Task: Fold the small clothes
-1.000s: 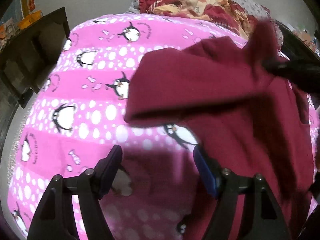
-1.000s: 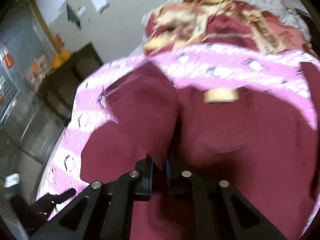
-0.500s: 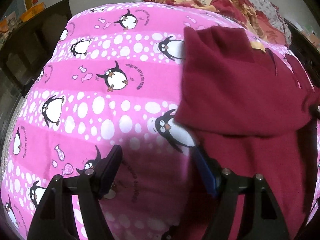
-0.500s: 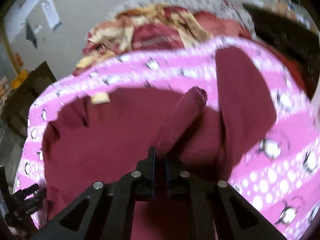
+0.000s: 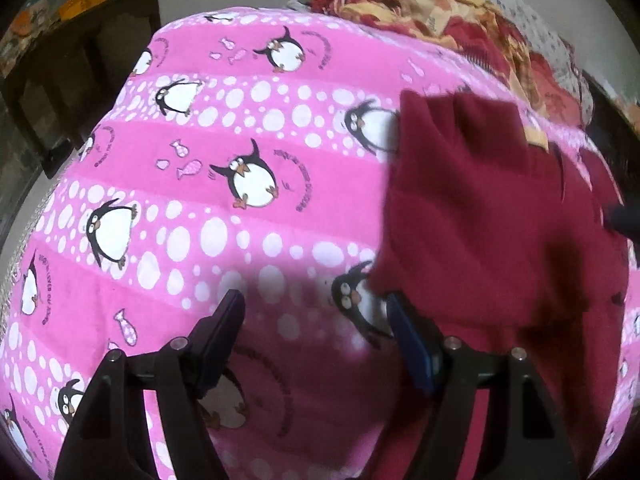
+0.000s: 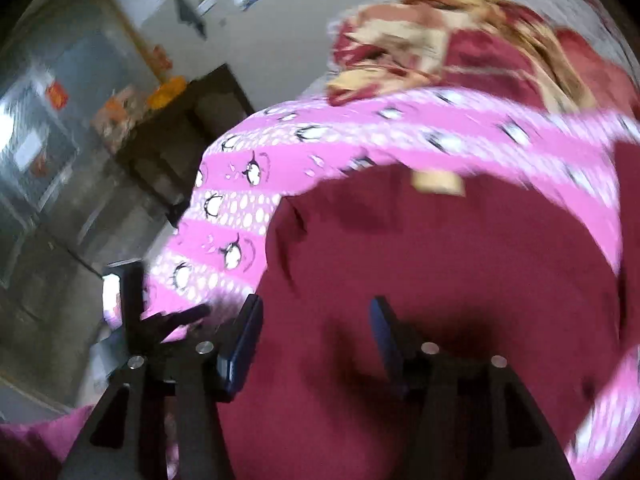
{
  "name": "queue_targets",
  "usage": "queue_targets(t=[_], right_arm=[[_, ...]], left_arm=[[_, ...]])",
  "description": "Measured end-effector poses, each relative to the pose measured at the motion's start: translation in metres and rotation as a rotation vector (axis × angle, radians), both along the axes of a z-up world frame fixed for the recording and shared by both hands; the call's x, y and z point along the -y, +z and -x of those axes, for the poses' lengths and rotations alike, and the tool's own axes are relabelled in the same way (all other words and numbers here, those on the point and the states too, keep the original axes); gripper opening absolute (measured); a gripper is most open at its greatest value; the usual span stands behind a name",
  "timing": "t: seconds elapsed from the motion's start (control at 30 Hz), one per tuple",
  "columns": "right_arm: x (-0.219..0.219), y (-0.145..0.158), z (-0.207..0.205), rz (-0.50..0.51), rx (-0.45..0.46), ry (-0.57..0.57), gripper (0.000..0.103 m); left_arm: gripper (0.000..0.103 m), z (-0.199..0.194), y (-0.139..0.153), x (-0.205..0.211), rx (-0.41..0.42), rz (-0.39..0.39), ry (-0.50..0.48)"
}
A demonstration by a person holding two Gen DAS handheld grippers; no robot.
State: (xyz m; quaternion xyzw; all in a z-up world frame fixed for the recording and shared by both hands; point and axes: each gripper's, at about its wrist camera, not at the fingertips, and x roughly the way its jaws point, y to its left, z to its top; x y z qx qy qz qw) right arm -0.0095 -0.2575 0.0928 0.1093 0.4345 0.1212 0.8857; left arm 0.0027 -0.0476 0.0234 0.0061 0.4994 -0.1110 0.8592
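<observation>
Mid-fold: right tongs (image 6: pixel 316 332) opening, nothing between them, over maroon garment (image 5: pixel 492 216) on penguin blanket (image 5: pixel 224 152); left tongs (image 5: pixel 316 320) released. Next: grab an edge.

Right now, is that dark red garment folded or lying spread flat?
Partly folded: one flap of the dark red garment lies doubled over its lower layer, on the pink penguin blanket.

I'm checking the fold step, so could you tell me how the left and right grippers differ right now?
The left gripper hangs over the pink blanket beside the maroon garment; the right gripper hangs over the garment itself. The left's jaws stand steady and wide; the right's are opening, with nothing pinched between them. Both point down at the bed and hold nothing.
</observation>
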Motion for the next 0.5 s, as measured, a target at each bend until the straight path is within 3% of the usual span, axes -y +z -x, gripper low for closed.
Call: queue_targets(t=[0.2,0.37,0.4,0.43,0.47,0.5], right_arm=[[-0.039,-0.052,-0.072,0.224,-0.09,0.168,0.054],[-0.039,-0.078,-0.098,0.267,-0.126,0.247,0.054],[-0.04,-0.08,-0.098,0.297,-0.121,0.252,0.048],[-0.042,-0.079,-0.098,0.326,-0.119,0.257,0.026],[-0.044,-0.079,-0.097,0.349,-0.122,0.265,0.013],[-0.044,-0.077,-0.094,0.353,-0.118,0.263,0.006]], left_arm=[[0.072,-0.012,-0.001,0.002,0.002,-0.003,0.004],[0.072,-0.023,-0.007,0.01,0.006,-0.023,-0.008],[0.072,-0.025,-0.009,0.009,0.004,-0.024,-0.007],[0.072,-0.025,-0.01,0.009,0.003,-0.025,-0.005],[0.072,-0.026,-0.011,0.009,0.002,-0.023,-0.003],[0.072,-0.028,-0.011,0.008,-0.001,-0.02,0.002]])
